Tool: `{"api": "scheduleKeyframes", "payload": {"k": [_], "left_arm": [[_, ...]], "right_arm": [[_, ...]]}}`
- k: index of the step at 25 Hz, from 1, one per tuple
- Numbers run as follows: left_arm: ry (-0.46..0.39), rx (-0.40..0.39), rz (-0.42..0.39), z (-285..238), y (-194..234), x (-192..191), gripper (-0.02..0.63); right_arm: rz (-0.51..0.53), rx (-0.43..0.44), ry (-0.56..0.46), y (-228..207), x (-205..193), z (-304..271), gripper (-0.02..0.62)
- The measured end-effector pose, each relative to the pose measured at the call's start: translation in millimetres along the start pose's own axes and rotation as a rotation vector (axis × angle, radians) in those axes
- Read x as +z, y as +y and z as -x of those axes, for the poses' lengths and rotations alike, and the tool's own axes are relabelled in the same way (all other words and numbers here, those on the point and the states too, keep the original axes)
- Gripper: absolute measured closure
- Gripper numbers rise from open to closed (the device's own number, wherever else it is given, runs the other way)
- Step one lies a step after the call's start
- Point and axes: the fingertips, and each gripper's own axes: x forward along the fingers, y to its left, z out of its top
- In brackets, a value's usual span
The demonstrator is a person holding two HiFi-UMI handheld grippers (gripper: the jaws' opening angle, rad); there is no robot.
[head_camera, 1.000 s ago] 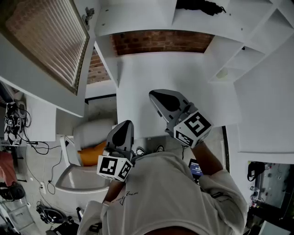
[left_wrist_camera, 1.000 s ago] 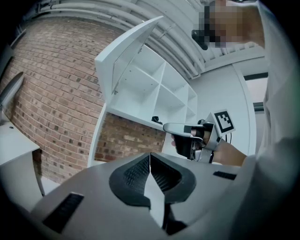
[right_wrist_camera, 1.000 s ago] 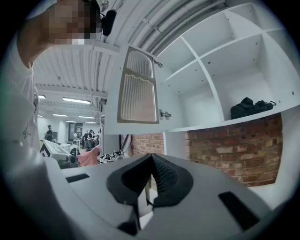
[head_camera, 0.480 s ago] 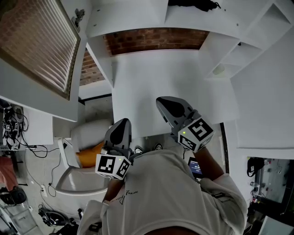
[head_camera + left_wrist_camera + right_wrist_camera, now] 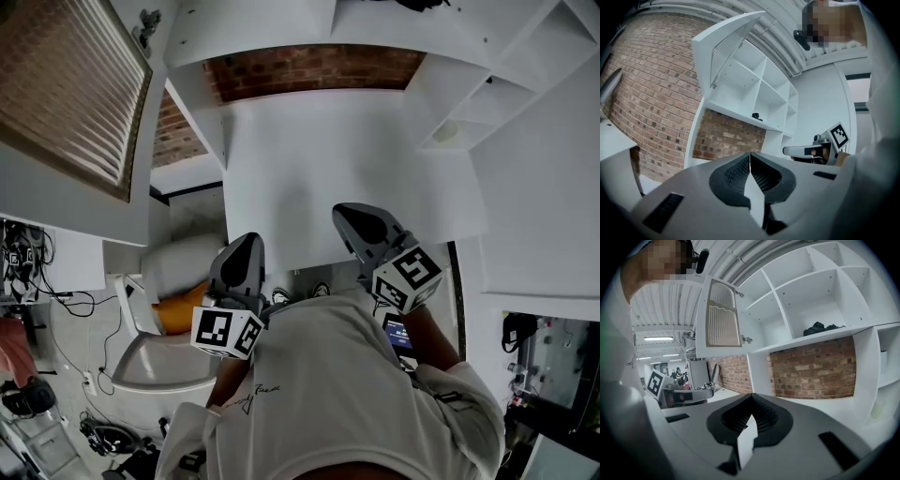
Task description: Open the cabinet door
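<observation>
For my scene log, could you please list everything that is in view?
cabinet door: one, white with slatted panel, open, left of the shelves
shelf unit: one, white, above the counter
dark object: one, black, on a shelf
brick wall: one, red-brown, behind the shelves
counter: one, white, under the shelves
orange item: one, orange, on a white seat, lower left
cables: several, black, far left
left gripper: one, grey, jaws shut, empty
right gripper: one, grey, jaws shut, empty
</observation>
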Motion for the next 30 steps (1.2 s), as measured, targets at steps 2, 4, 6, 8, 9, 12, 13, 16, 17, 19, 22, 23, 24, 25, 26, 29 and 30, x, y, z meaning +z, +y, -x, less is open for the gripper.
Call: {"api": "scheduleKeyframes", "payload": {"k": [2, 4, 6, 8, 9, 12, 13, 16, 17, 19, 22, 23, 24, 25, 26, 29, 30], "left_arm": [[0.004, 0.003, -0.006, 0, 1, -1, 0.589], [0.004, 0.007, -0.008, 2, 2, -2, 0.589], [0.004, 0.011, -0.008, 3, 2, -3, 0.589], [0.004, 0.014, -0.008, 3, 3, -3, 0.589], [0.006, 0.016, -0.009, 4, 4, -3, 0.589], [0.008, 0.017, -0.014, 5, 3, -4, 0.589], [0.008, 0.018, -0.014, 5, 3, -3, 0.589], [0.002, 0.019, -0.017, 3, 1, 1, 0.589], [-0.001, 0.018, -0.018, 3, 1, 1, 0.589], [-0.003, 0.018, -0.016, 3, 1, -1, 0.589], [-0.007, 0.024, -0.015, 2, -1, 1, 0.589], [-0.012, 0.026, -0.015, 2, -1, 3, 0.589], [-0.016, 0.028, -0.016, 2, -2, 4, 0.589], [-0.018, 0.028, -0.015, 2, -2, 5, 0.589], [-0.019, 0.028, -0.015, 3, -2, 5, 0.589], [-0.015, 0.029, -0.014, 5, -1, 1, 0.589], [-0.015, 0.032, -0.013, 5, 0, 1, 0.589]], "right_arm": [[-0.012, -0.017, 0.016, -3, -7, 6, 0.572], [-0.024, -0.035, 0.031, -6, -14, 12, 0.571], [-0.036, -0.055, 0.036, -10, -18, 18, 0.572], [-0.043, -0.064, 0.035, -14, -19, 20, 0.571], [-0.046, -0.064, 0.036, -14, -20, 21, 0.572], [-0.053, -0.048, 0.046, -11, -22, 24, 0.572], [-0.054, -0.04, 0.047, -10, -21, 24, 0.572], [-0.049, -0.032, 0.04, -11, -17, 26, 0.572], [-0.046, -0.03, 0.038, -11, -17, 26, 0.572], [-0.041, -0.018, 0.041, -10, -17, 27, 0.572], [-0.024, 0.006, 0.045, -9, -13, 27, 0.572], [-0.018, 0.012, 0.043, -8, -11, 26, 0.572], [-0.013, 0.018, 0.039, -8, -10, 26, 0.572], [-0.009, 0.025, 0.036, -7, -8, 25, 0.572], [-0.007, 0.031, 0.035, -6, -8, 24, 0.572], [-0.005, 0.046, 0.041, -4, -8, 21, 0.572], [-0.003, 0.049, 0.042, -4, -7, 21, 0.572]]}}
